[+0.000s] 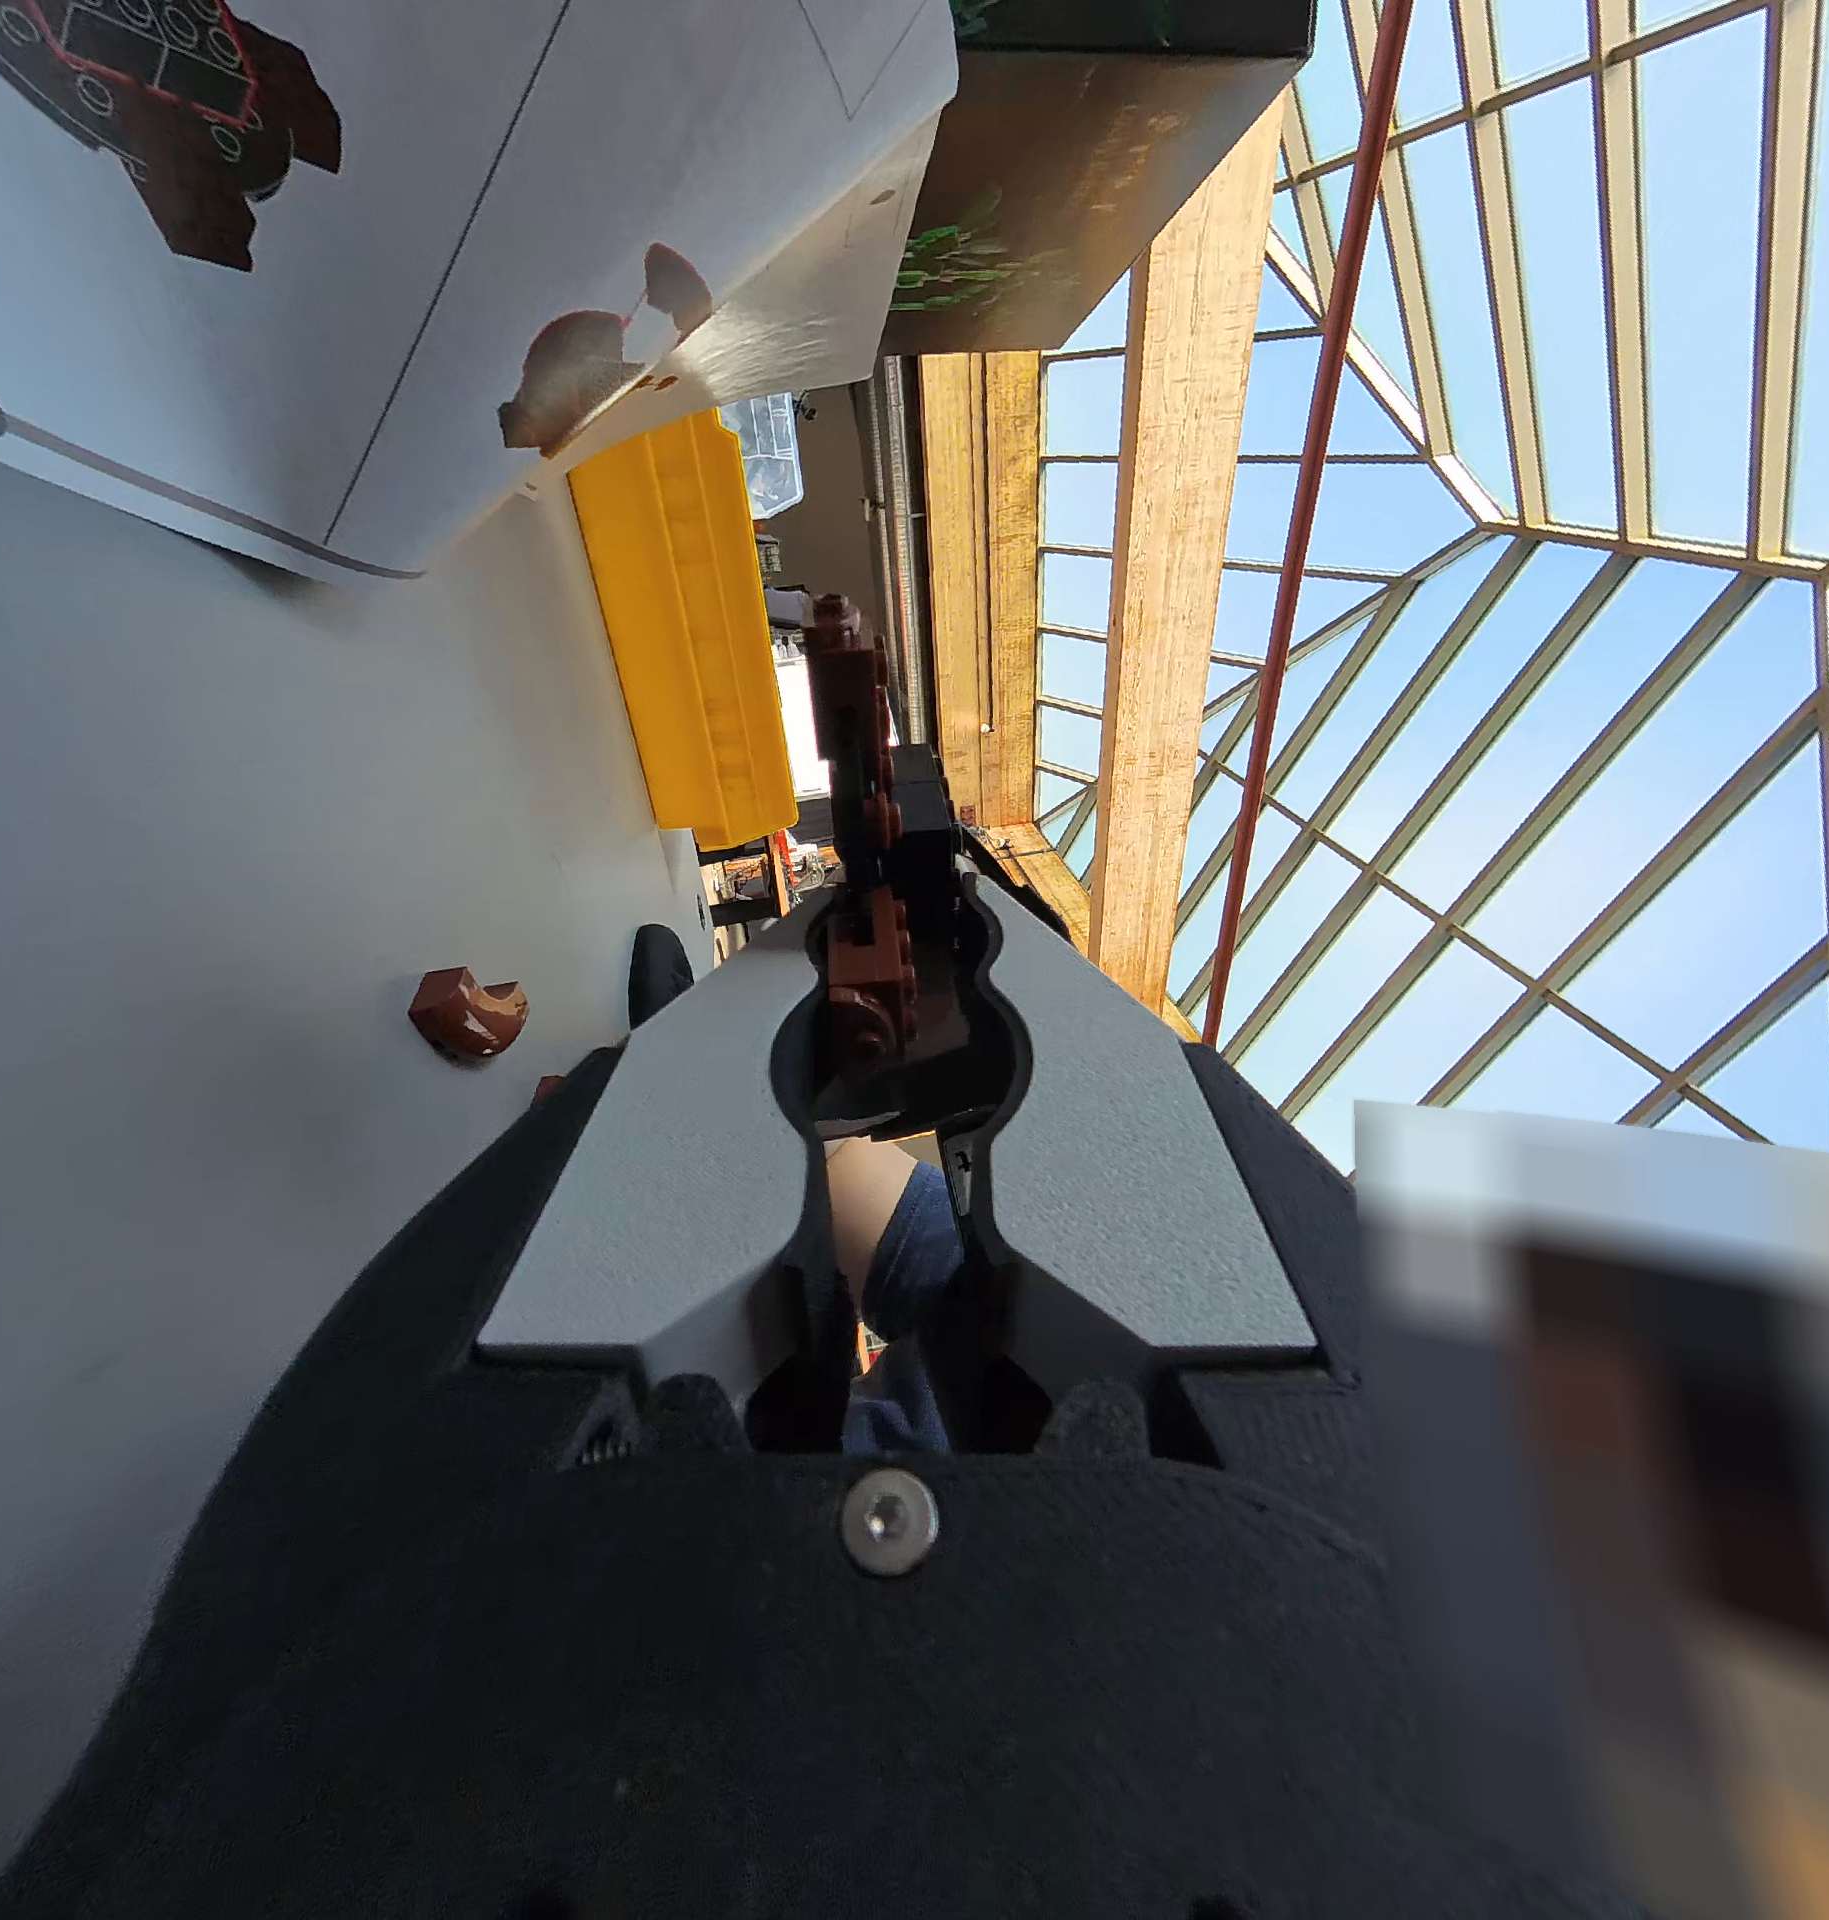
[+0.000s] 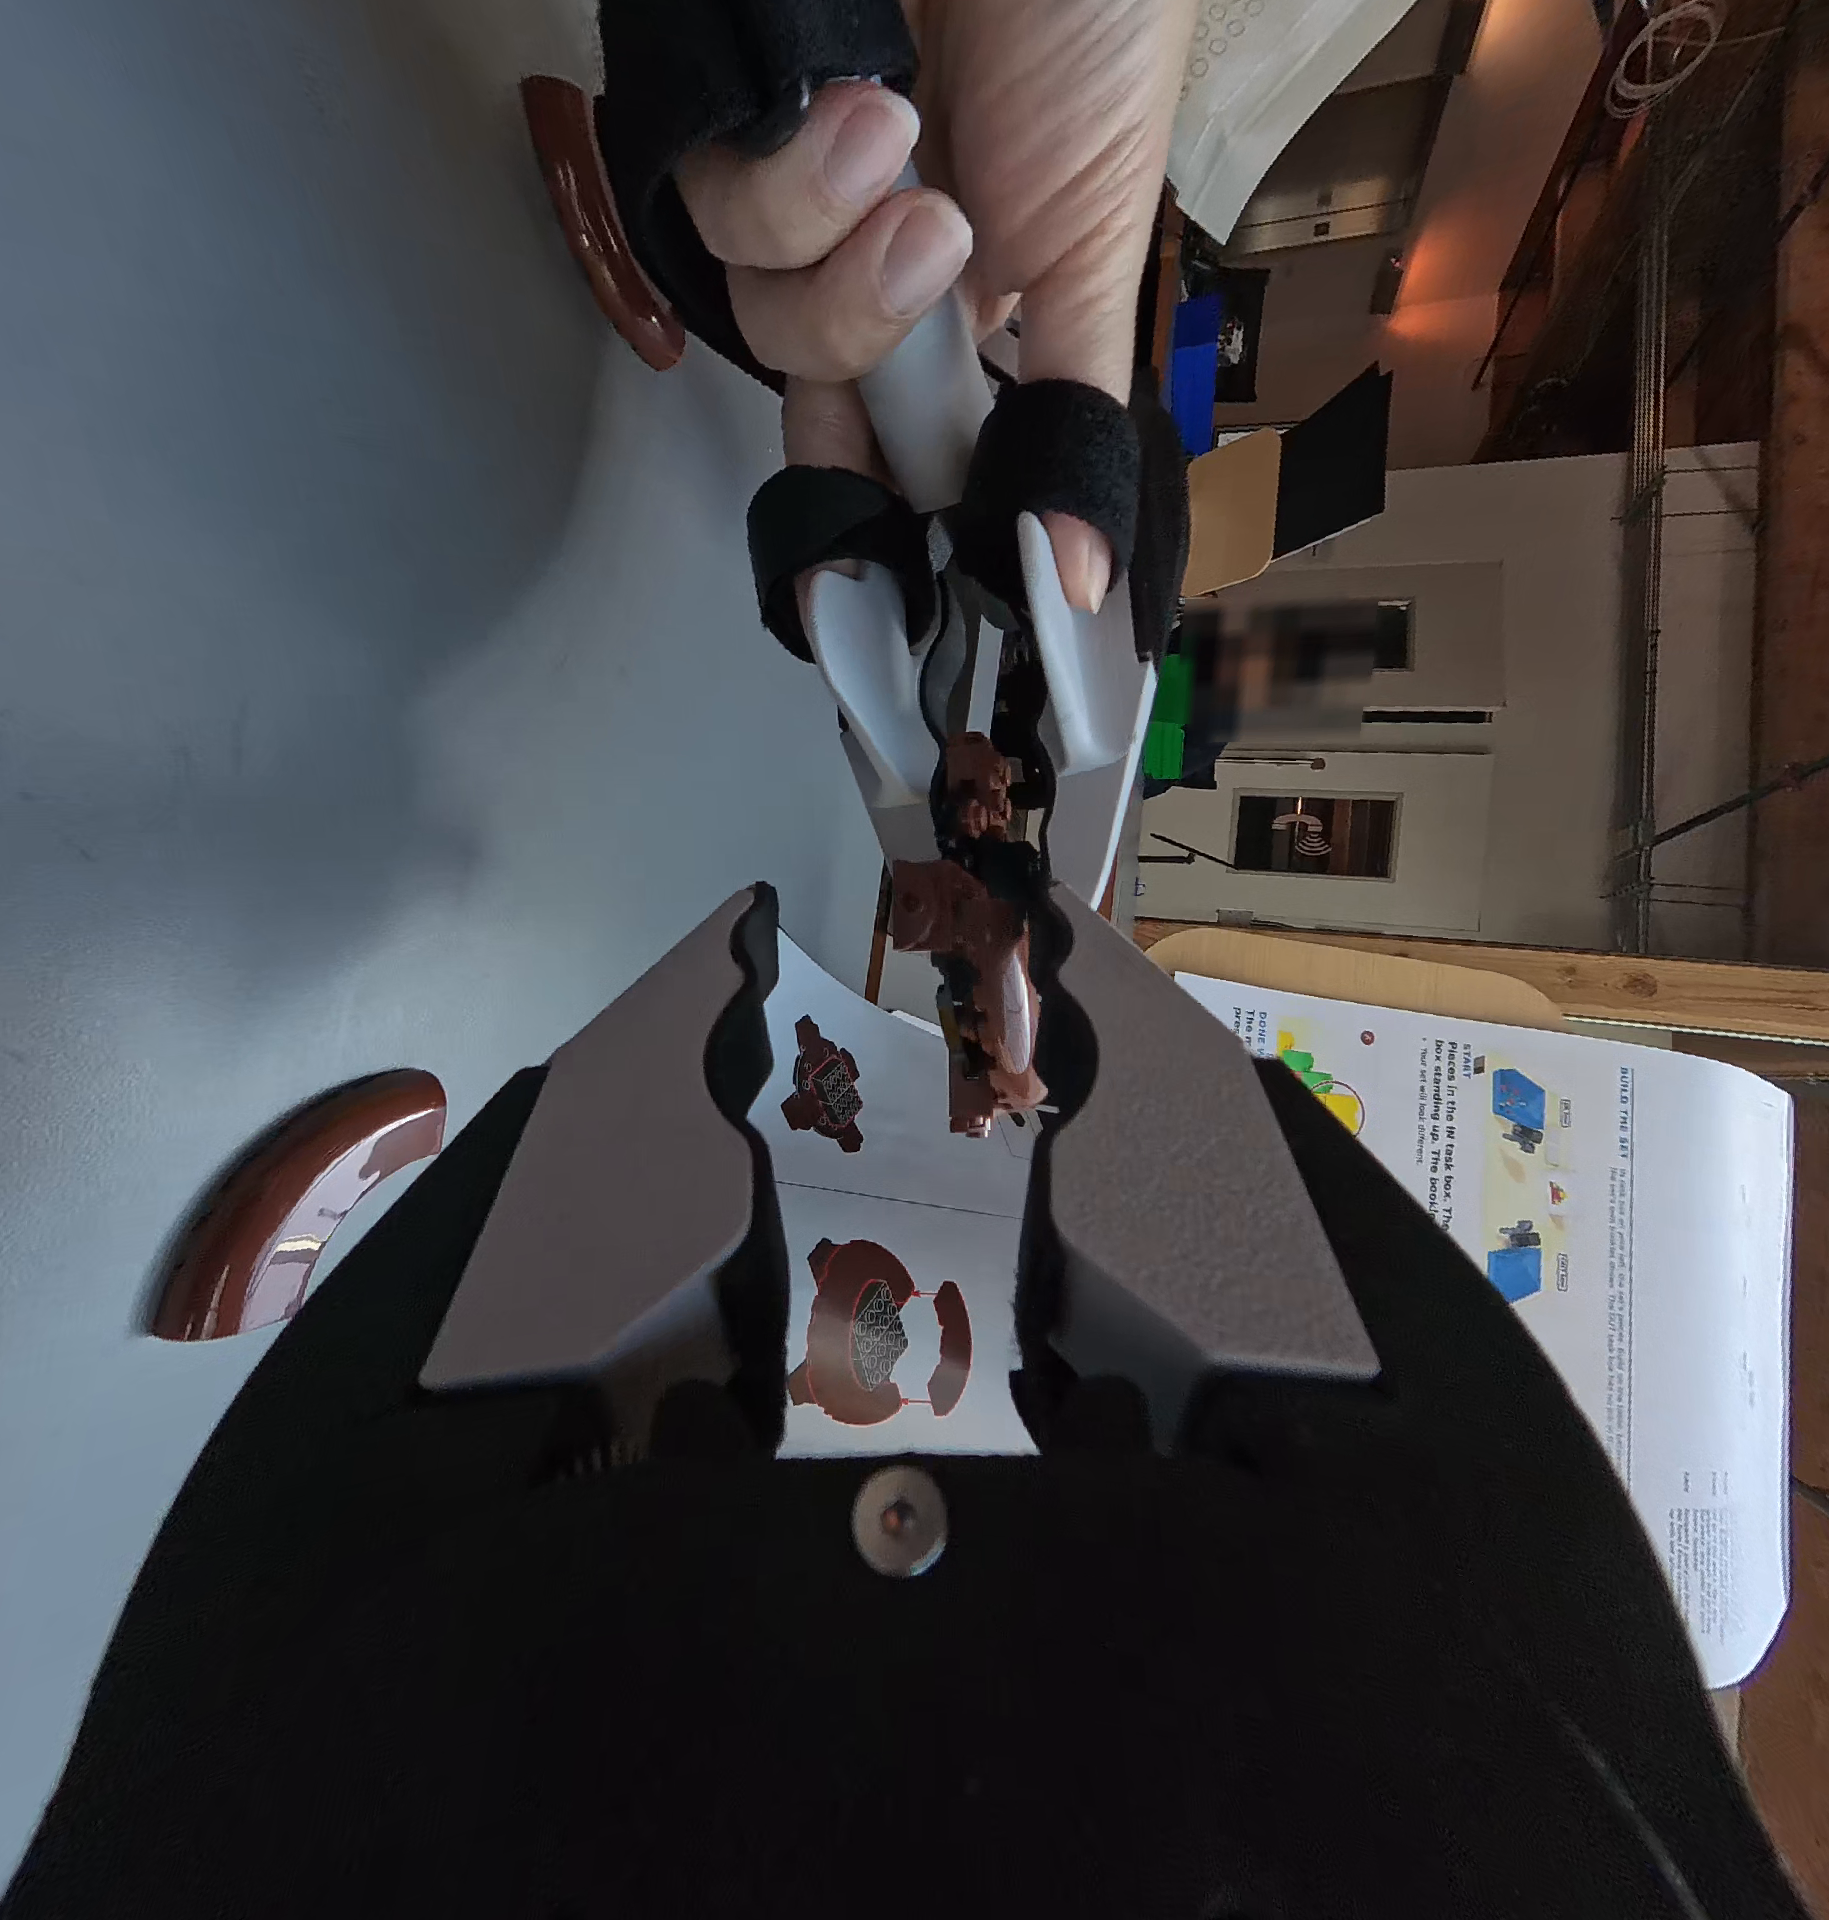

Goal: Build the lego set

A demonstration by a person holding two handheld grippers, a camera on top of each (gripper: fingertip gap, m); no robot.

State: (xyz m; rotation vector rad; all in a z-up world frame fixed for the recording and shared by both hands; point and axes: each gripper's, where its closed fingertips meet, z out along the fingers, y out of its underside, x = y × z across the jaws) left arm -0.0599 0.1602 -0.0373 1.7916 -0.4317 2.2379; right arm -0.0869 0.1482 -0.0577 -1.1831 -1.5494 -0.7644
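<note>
My left gripper (image 1: pixel 889 914) is shut on a brown and black lego assembly (image 1: pixel 856 748), which sticks out forward past its fingertips, lifted off the grey table (image 1: pixel 214 831). In the right wrist view a gloved hand holds that left gripper (image 2: pixel 993 821) with the assembly (image 2: pixel 983 997) in it. My right gripper (image 2: pixel 910 914) is open. The assembly's end hangs between its fingers, close to the right finger; I cannot tell if it touches. Brown curved pieces lie on the table: one in the left view (image 1: pixel 468 1013), two in the right view (image 2: pixel 297 1205) (image 2: pixel 598 218).
An open instruction booklet (image 1: pixel 422 260) lies on the table and also shows between my right fingers (image 2: pixel 889 1299). A yellow bin (image 1: pixel 686 623) stands past the booklet. A printed sheet (image 2: pixel 1637 1299) lies to the right on a wooden surface. Only a small space, under 4 cm, lies between the two pairs of fingers.
</note>
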